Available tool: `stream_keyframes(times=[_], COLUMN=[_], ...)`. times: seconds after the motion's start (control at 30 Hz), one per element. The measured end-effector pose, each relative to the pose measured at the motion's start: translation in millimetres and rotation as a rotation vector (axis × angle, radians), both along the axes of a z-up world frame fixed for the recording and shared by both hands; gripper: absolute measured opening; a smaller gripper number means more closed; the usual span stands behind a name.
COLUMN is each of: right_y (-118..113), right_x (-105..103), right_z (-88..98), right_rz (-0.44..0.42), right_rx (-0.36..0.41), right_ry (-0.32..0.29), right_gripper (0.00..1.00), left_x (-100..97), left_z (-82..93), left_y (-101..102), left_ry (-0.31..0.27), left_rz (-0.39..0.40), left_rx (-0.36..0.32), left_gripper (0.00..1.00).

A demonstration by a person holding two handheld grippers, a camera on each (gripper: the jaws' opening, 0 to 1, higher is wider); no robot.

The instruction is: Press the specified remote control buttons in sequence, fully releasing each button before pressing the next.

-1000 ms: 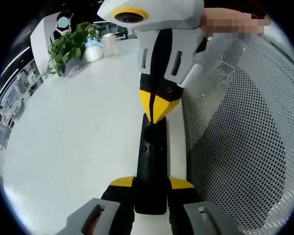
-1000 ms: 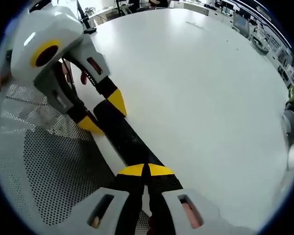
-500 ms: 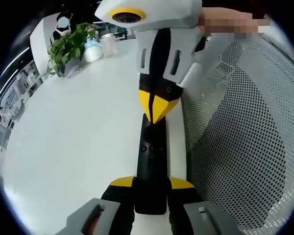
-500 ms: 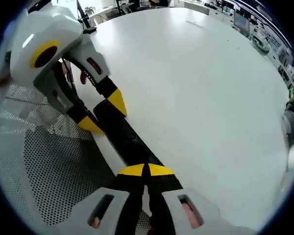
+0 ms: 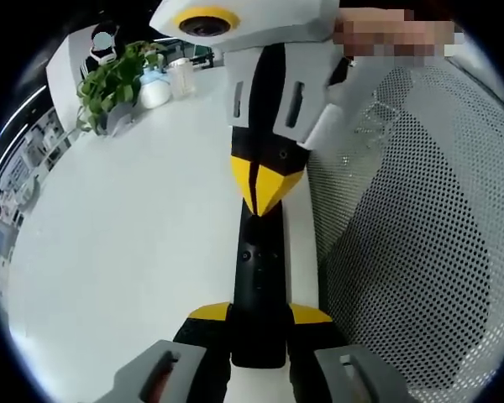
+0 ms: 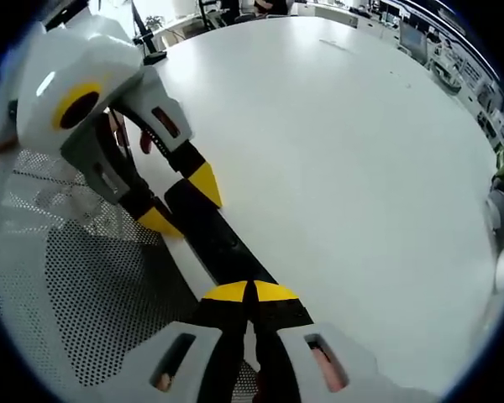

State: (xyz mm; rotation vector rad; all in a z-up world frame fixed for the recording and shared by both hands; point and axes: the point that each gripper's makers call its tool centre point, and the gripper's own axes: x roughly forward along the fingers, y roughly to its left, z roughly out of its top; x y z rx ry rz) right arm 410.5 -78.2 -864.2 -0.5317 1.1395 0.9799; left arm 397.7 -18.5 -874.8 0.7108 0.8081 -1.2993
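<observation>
I've got the left gripper [image 5: 259,336] clamped on the near end of the black remote [image 5: 259,285] on the white counter [image 5: 126,243]; right gripper [image 5: 263,197], tips together, touches its far end.

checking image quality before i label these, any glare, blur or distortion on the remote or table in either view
Left gripper view: the remote is sharp, its buttons readable; the white table is bright and nearly featureless under even light; fisheye bends the mesh chair, and the plant near the rim looks soft. Right gripper view: the remote reads as a dark strip with little detail; the table edge curves strongly.
</observation>
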Motion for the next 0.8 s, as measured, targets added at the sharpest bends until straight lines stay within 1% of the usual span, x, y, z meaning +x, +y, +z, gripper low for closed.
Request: stream_keyframes(times=[0.17,0.47,0.8], right_y=[0.5,0.8,0.6], right_x=[-2.1,-2.2,-2.7], right_z=[-1.5,-1.1,-2.4], right_rz=[0.018,0.019,0.026], right_rx=[-0.008,-0.004,-0.011], right_ry=[0.001,0.004,-0.001], right_gripper=[0.0,0.0,0.0], left_x=[-0.2,-1.7,-1.9], left_z=[0.1,0.4,0.1], left_y=[-0.4,-2.8,-3.5], left_ry=[-0.003,-0.009,0.005], left_rz=[-0.005,-0.021,-0.008], left_rx=[0.002,0.0,-0.008], left_gripper=[0.24,0.24,0.24])
